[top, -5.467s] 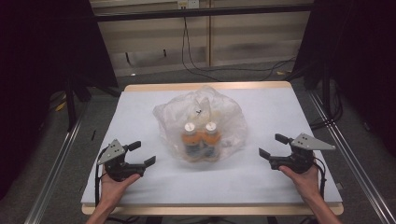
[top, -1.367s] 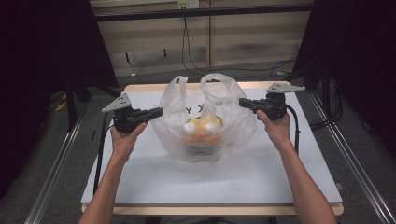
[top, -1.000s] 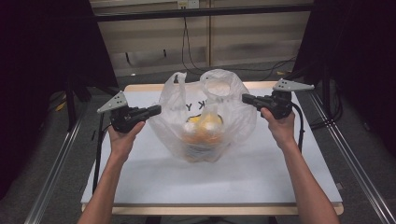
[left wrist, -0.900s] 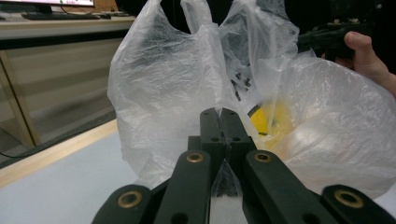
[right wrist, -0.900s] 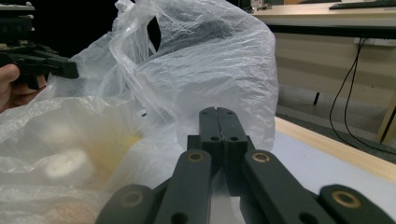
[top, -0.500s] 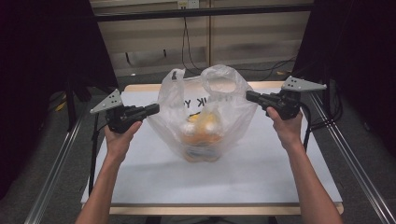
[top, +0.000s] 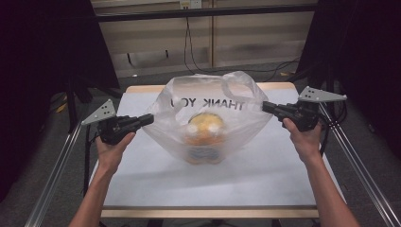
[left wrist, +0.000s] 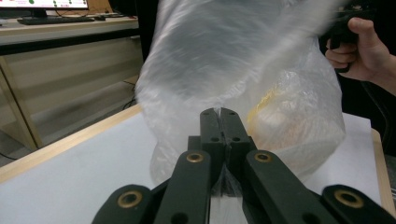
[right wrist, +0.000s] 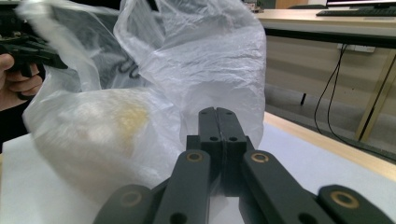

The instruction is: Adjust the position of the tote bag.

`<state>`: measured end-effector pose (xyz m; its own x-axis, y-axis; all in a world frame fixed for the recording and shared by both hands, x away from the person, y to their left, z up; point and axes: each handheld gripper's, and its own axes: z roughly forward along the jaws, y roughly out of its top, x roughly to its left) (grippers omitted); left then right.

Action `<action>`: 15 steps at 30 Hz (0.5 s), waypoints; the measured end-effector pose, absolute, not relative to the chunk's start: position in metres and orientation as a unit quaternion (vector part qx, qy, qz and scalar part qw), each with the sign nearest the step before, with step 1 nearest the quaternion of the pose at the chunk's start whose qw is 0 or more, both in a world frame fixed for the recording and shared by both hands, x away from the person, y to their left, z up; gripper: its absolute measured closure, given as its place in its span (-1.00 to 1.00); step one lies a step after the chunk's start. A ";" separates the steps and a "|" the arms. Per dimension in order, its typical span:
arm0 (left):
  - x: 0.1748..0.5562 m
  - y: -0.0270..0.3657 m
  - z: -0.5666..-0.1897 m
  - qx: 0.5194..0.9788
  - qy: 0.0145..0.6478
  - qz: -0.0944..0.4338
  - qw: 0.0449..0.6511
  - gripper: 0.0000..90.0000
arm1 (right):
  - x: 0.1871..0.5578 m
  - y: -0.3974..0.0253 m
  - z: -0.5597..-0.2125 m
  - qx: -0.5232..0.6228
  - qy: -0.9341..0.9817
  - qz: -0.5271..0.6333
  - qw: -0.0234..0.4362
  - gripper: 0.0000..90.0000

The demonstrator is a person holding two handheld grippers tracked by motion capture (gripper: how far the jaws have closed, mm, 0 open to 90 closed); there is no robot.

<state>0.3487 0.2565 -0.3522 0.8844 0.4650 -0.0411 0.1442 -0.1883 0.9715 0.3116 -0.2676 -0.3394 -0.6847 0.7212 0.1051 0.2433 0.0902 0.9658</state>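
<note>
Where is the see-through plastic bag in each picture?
High view: the plastic bag is in the middle, stretched between both grippers.
Left gripper view: the bag rises behind the shut fingers.
Right gripper view: the bag spreads centre and left.
Shared landmark: the white table.

Dim and murky around the edges of the high view, brighter on the white table [top: 265, 175]. Soft, slightly grainy throughout. Motion-blurred along the top of the bag [left wrist: 243, 56] in the left gripper view; pale sheen on the plastic, faint shadows beneath.
</note>
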 end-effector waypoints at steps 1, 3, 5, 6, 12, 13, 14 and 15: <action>0.346 0.260 -0.353 0.760 0.200 0.132 0.604 1.00 | 0.306 -0.271 -0.341 0.341 0.715 0.573 0.210 1.00; 0.344 0.262 -0.355 0.758 0.202 0.125 0.608 1.00 | 0.302 -0.273 -0.342 0.345 0.717 0.567 0.211 1.00; 0.343 0.262 -0.354 0.761 0.200 0.128 0.604 1.00 | 0.297 -0.275 -0.343 0.342 0.717 0.571 0.207 1.00; 0.342 0.263 -0.354 0.763 0.197 0.128 0.603 1.00 | 0.297 -0.275 -0.343 0.342 0.717 0.571 0.207 1.00; 0.338 0.264 -0.355 0.760 0.197 0.125 0.606 1.00 | 0.284 -0.279 -0.348 0.334 0.718 0.573 0.212 1.00; 0.339 0.265 -0.356 0.760 0.196 0.122 0.608 1.00 | 0.283 -0.280 -0.348 0.332 0.718 0.574 0.214 1.00; 0.339 0.265 -0.356 0.760 0.196 0.122 0.608 1.00 | 0.283 -0.280 -0.348 0.332 0.718 0.574 0.214 1.00; 0.339 0.265 -0.357 0.757 0.199 0.120 0.610 1.00 | 0.282 -0.280 -0.350 0.334 0.715 0.576 0.214 1.00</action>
